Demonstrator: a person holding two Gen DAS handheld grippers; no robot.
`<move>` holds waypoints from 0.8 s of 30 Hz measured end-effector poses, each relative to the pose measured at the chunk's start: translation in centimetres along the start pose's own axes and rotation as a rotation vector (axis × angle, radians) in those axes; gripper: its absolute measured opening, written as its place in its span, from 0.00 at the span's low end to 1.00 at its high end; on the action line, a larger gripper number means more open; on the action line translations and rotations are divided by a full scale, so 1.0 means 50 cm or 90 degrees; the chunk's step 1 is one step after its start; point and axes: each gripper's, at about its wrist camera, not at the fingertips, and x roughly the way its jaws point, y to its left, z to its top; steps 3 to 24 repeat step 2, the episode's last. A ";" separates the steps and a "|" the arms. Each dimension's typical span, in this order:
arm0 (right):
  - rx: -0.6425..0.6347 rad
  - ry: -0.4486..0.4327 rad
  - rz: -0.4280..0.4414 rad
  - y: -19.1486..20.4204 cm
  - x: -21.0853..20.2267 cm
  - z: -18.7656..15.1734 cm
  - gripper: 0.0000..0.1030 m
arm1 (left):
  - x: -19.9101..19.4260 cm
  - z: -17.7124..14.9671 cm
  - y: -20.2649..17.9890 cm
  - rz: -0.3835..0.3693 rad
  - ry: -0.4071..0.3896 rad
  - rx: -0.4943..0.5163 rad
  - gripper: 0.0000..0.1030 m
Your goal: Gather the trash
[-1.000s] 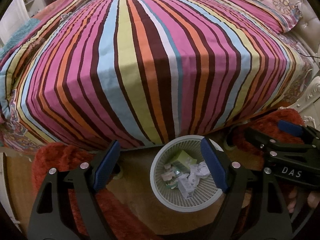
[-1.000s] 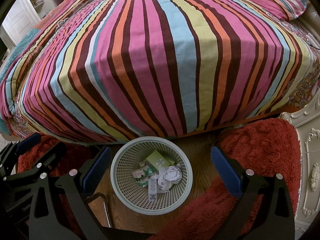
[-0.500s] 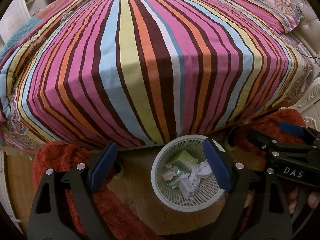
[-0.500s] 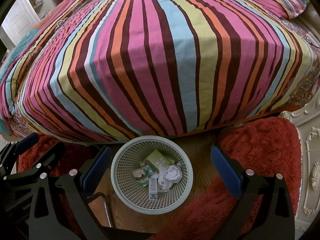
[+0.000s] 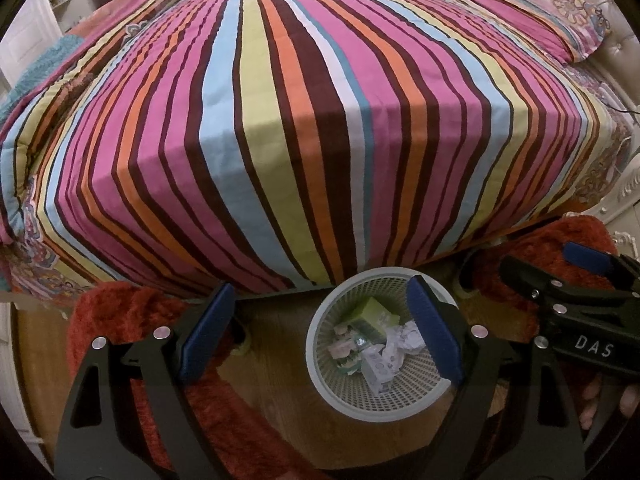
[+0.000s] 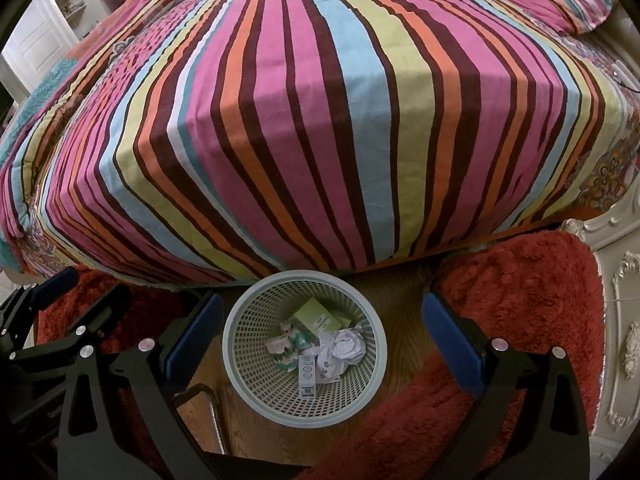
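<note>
A pale mesh wastebasket (image 5: 352, 404) stands on the wooden floor at the foot of the bed. It holds trash: a green box (image 5: 370, 312), crumpled white paper (image 5: 406, 338) and a small white carton (image 5: 378, 368). My left gripper (image 5: 320, 332) hangs open above and left of it, with nothing between its blue pads. My right gripper (image 6: 322, 342) is open over the same basket (image 6: 280, 416), and it too holds nothing. The green box (image 6: 316, 318), the paper (image 6: 346, 346) and the carton (image 6: 307, 376) lie inside.
A bed with a striped cover (image 5: 304, 128) fills the upper part of both views. Red shaggy rugs (image 6: 520, 292) lie on either side of the basket. White carved furniture (image 6: 624, 320) stands at the right edge. A person's fingers (image 5: 592, 404) grip the right tool.
The left gripper's jaws have spread slightly wider. Both hands, the basket and its contents have stayed where they were.
</note>
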 end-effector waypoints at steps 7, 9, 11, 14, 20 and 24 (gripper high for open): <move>0.000 0.000 0.000 0.000 0.000 0.000 0.92 | 0.001 0.000 0.002 -0.003 0.001 -0.002 0.83; 0.000 0.000 0.000 0.000 0.000 0.000 0.92 | 0.001 0.000 0.002 -0.003 0.001 -0.002 0.83; 0.000 0.000 0.000 0.000 0.000 0.000 0.92 | 0.001 0.000 0.002 -0.003 0.001 -0.002 0.83; 0.000 0.000 0.000 0.000 0.000 0.000 0.92 | 0.001 0.000 0.002 -0.003 0.001 -0.002 0.83; 0.000 0.000 0.000 0.000 0.000 0.000 0.92 | 0.001 0.000 0.002 -0.003 0.001 -0.002 0.83; 0.000 0.000 0.000 0.000 0.000 0.000 0.92 | 0.001 0.000 0.002 -0.003 0.001 -0.002 0.83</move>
